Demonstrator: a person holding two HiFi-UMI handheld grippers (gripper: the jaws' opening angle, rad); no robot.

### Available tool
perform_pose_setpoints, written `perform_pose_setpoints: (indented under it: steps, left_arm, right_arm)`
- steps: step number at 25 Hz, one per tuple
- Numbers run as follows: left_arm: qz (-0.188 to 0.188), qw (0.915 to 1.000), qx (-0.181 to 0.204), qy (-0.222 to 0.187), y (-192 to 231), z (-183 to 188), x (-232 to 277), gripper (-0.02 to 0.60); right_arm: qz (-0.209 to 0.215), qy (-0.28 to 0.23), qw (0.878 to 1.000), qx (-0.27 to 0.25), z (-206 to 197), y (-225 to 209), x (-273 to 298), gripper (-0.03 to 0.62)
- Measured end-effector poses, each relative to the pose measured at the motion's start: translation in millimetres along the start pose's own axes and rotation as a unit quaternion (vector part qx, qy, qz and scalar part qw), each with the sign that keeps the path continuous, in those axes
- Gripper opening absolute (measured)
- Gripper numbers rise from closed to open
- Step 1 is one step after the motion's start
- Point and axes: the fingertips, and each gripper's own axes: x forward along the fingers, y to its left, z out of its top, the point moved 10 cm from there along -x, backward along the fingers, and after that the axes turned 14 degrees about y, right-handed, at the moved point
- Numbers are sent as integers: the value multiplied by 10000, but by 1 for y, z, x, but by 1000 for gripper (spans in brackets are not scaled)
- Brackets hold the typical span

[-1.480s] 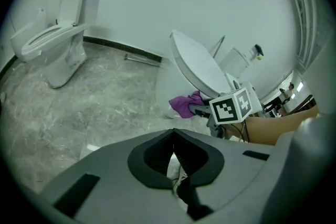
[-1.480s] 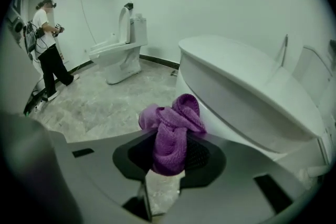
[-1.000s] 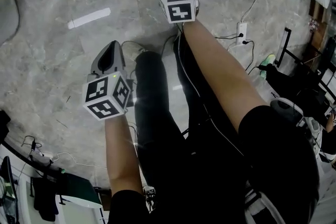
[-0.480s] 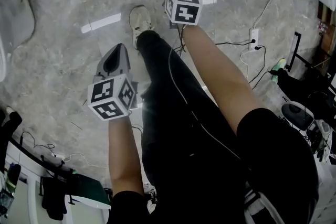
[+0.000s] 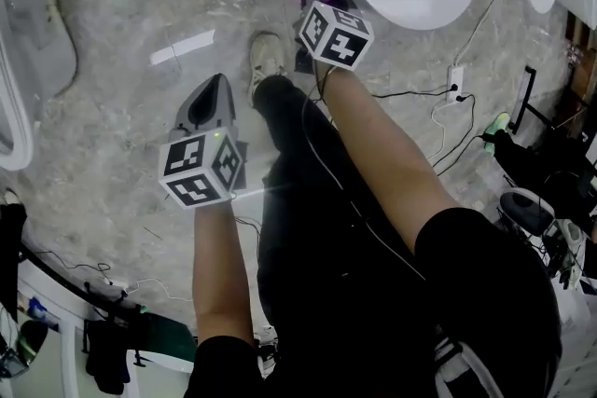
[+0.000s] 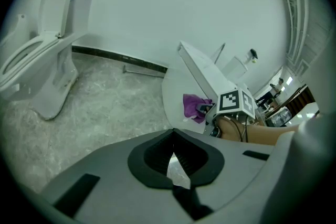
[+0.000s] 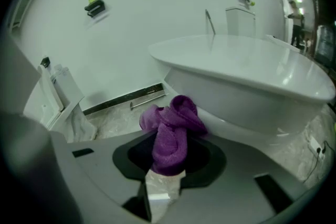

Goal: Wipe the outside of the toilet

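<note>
Right claw (image 7: 168, 159): clamped on a purple cloth (image 7: 171, 126). The cloth bunches up out of the jaws, and its far right side lies against the lower outside curve of the white toilet (image 7: 247, 81). In the head view the cloth sits at the left edge of the toilet bowl, at the far end of the scene.

Left claw (image 6: 173, 136): jaws together, nothing between them. It hangs above the grey marbled floor (image 5: 112, 42), nearer and to the left, well apart from the toilet.

A shoe (image 5: 268, 61) stands on the floor between the two claws. A second toilet (image 6: 42, 71) stands farther left against the white wall (image 6: 157, 13). A wall socket block (image 5: 454, 77) with cables lies on the floor to the right.
</note>
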Motion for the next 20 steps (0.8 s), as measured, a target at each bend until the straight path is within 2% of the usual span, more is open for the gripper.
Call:
perform_pose_setpoints:
  steps: [3, 9, 20]
  left_arm:
    - [-72, 9997, 239, 86, 8, 35, 7, 9]
    - [-123, 9977, 631, 202, 21, 80, 17, 9]
    - [-187, 9972, 599, 402, 44, 114, 13, 9]
  right_arm:
    - [-163, -116, 9992, 336, 10, 11, 11, 112]
    - [-394, -163, 9978, 502, 23, 23, 25, 112]
    - [-558, -1, 9957, 745, 42, 36, 37, 112]
